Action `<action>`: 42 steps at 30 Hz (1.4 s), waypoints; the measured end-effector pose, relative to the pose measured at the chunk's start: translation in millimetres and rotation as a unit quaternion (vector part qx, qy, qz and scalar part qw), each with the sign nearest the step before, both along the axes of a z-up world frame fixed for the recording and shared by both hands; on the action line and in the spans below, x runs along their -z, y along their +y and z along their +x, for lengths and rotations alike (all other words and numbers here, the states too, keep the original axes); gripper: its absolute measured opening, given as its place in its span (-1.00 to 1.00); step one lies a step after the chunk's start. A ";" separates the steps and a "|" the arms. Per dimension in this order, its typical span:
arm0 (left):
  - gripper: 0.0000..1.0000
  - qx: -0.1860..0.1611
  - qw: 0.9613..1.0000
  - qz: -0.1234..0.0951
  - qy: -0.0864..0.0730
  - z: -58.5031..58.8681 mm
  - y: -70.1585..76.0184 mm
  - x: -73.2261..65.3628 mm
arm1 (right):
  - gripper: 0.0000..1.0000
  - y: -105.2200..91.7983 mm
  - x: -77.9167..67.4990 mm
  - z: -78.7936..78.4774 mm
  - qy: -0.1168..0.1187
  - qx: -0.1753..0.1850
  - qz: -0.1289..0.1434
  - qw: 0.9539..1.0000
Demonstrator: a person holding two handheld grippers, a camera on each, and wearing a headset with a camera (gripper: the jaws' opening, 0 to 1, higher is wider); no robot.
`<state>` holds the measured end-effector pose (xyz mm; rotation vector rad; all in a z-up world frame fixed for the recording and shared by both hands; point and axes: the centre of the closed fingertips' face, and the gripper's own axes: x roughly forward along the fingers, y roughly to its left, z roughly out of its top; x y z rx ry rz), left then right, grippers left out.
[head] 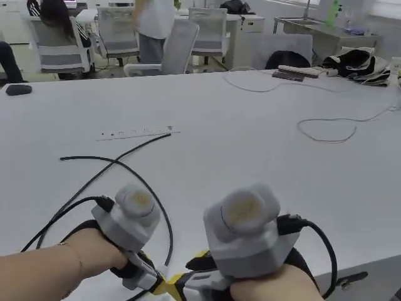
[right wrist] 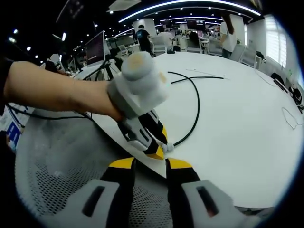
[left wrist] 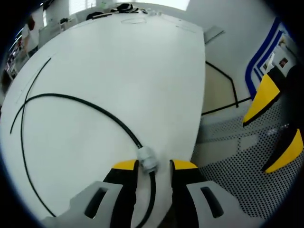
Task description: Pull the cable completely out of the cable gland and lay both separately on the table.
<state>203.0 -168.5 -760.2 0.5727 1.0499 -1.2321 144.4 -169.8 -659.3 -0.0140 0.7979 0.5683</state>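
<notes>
I judge the first grasp is still to make. My left gripper (left wrist: 154, 165) straddles the cable gland (left wrist: 148, 159) at the near edge of the table (left wrist: 142, 61), jaws apart and not pinching. The cable (left wrist: 95, 107) loops away far left. My right gripper (right wrist: 151, 164) hangs just off that edge, released and empty. Next I should clamp the gland, take the cable beside it and pull straight.

Table (head: 250, 144): in front of the person, with all the small things on it.
Cable gland (left wrist: 148, 159): at the table's near edge, between the left gripper's (left wrist: 154, 166) jaws.
Cable (left wrist: 95, 107): on the table, runs from the gland away and bends left.
Right gripper (right wrist: 149, 164): at the near edge, just beside the left gripper's tips.
Long strip (head: 135, 133): on the table, by the cable's far end.
Thin wire (head: 326, 128): on the table's right side, well apart from the cable.
Chairs (head: 178, 47): behind the table.
</notes>
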 end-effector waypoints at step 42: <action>-0.64 0.026 0.998 0.036 -0.048 14.1 12.5 3.4 | -0.51 -0.9 2.0 -0.2 0.004 -0.003 -0.011 1.000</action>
